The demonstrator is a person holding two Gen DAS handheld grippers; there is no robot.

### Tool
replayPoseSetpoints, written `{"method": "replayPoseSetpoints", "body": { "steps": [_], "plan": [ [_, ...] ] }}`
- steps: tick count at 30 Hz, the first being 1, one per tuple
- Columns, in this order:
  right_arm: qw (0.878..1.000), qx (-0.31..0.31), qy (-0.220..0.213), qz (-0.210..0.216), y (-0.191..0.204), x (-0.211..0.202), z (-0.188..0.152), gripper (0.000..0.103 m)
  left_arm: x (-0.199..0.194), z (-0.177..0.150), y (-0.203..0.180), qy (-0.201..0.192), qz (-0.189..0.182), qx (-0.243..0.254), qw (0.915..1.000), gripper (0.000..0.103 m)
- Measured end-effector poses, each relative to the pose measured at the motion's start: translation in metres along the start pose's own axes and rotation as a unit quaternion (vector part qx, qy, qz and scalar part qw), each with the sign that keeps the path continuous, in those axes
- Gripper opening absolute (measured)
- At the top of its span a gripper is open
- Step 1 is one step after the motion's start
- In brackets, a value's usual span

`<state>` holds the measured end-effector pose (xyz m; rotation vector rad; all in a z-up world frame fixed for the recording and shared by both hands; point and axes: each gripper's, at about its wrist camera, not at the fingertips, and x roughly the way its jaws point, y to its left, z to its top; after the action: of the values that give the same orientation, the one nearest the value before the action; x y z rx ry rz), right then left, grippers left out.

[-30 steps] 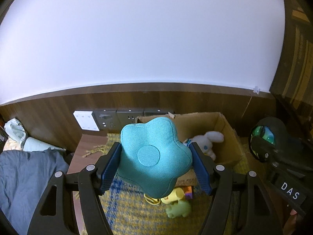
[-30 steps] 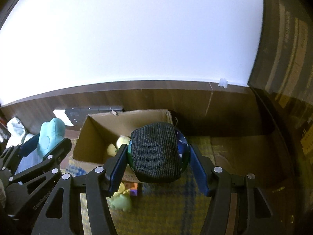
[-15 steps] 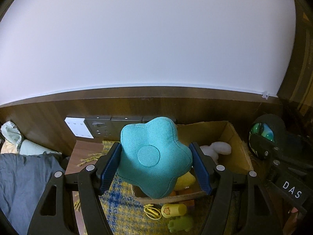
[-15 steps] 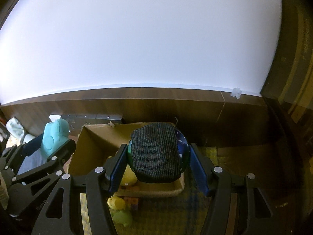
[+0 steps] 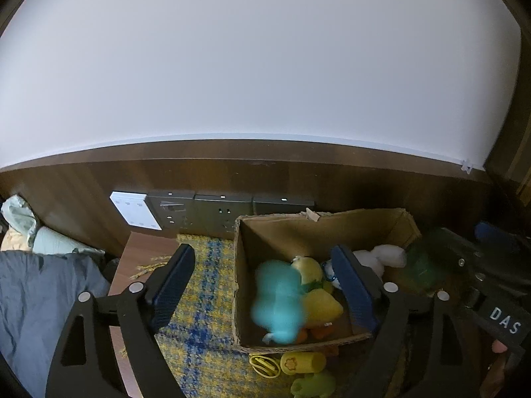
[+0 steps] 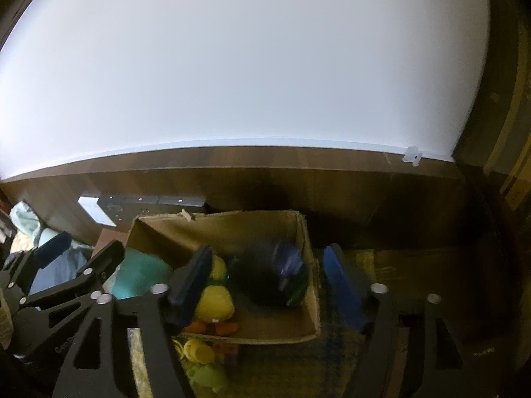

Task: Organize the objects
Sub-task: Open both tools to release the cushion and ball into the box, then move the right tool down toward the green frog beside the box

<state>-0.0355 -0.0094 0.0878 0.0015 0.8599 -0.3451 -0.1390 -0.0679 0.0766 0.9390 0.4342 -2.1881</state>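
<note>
Both grippers, left (image 5: 262,285) and right (image 6: 267,277), now open: teal cushion (image 5: 277,301) and dark ball (image 6: 270,277) dropped into cardboard box (image 5: 318,224); 2 items stowed.

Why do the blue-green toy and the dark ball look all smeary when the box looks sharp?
In the left wrist view, the teal plush is smeared by motion blur inside the cardboard box, between the open left tongs. In the right wrist view, the dark ball is streaked the same way between the open right tongs. Both seem to be moving; the box isn't.
</note>
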Motion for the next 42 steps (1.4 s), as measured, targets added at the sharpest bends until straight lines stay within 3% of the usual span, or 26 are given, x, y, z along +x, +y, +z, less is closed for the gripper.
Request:
{"method": "replayPoseSetpoints", "body": {
  "steps": [14, 30, 42],
  "plan": [
    [1.0, -0.006, -0.009, -0.008, 0.007, -0.015, -0.008, 0.079, -0.015, -0.01, 0.009, -0.003, 0.006, -0.008, 0.9999, 0.09],
    [1.0, -0.017, -0.013, -0.007, 0.016, -0.046, -0.042, 0.079, -0.046, -0.04, 0.022, -0.01, 0.011, -0.013, 0.9998, 0.091],
    [1.0, -0.029, 0.0, -0.001, 0.028, -0.045, -0.063, 0.079, -0.048, -0.06, 0.038, 0.0, 0.024, -0.022, 0.9995, 0.091]
  ]
}}
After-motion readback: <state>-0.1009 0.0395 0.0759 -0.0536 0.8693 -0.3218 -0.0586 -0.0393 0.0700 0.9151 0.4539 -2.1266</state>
